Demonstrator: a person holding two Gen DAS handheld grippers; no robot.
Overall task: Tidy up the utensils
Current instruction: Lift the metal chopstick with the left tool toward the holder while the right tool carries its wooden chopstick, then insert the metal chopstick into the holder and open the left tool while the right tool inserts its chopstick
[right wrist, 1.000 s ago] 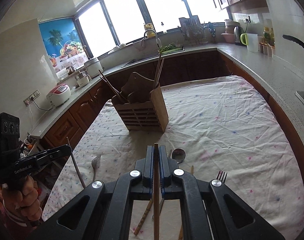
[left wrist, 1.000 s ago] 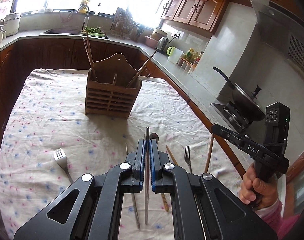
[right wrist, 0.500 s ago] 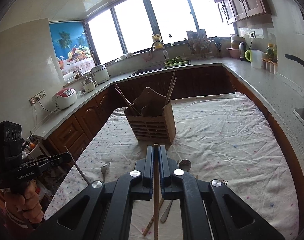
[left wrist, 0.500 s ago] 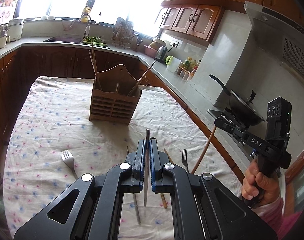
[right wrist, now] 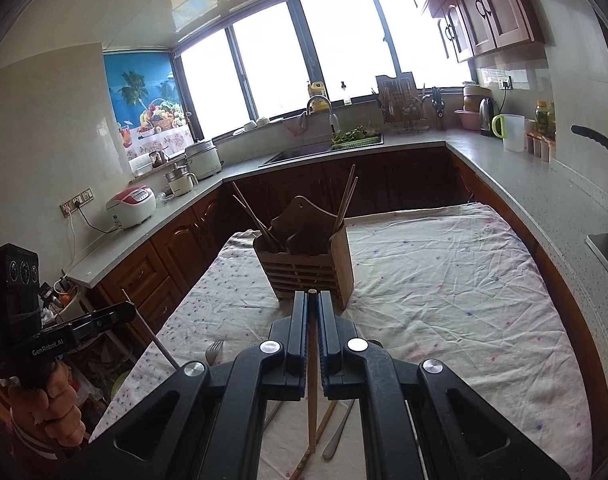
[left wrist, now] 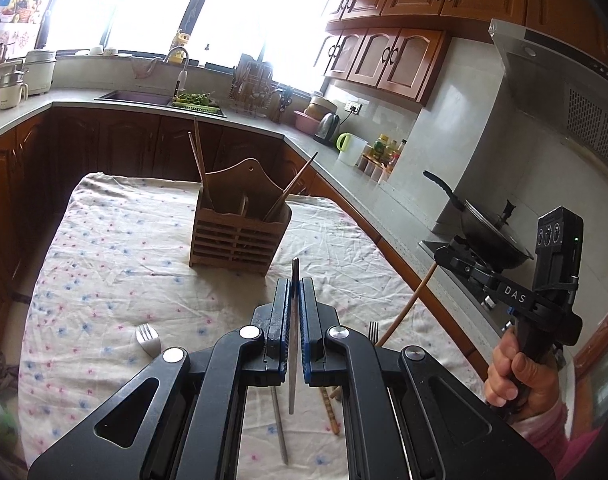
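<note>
Holder: wooden utensil caddy (left wrist: 239,236) stands upright at 12 o'clock on the table (left wrist: 103,240), several chopsticks already leaning in its compartments, so it reads as the sorting destination.
Left gripper (left wrist: 292,300): jaws closed on a thin metal chopstick (left wrist: 292,340), held lengthwise between the pads with its tip toward the caddy, probably for a straight drop-in.
Right gripper (right wrist: 312,312): jaws pinched on a wooden chopstick (right wrist: 312,380), likewise aimed at 12 o'clock, close to the caddy's near wall.
Loose items: fork (left wrist: 147,340) at 9 o'clock of the left gripper; another fork (left wrist: 372,330) at 3 o'clock; more chopsticks under both grippers.
Stage: likely carrying both sticks toward the caddy; neither is over a compartment yet.
</note>
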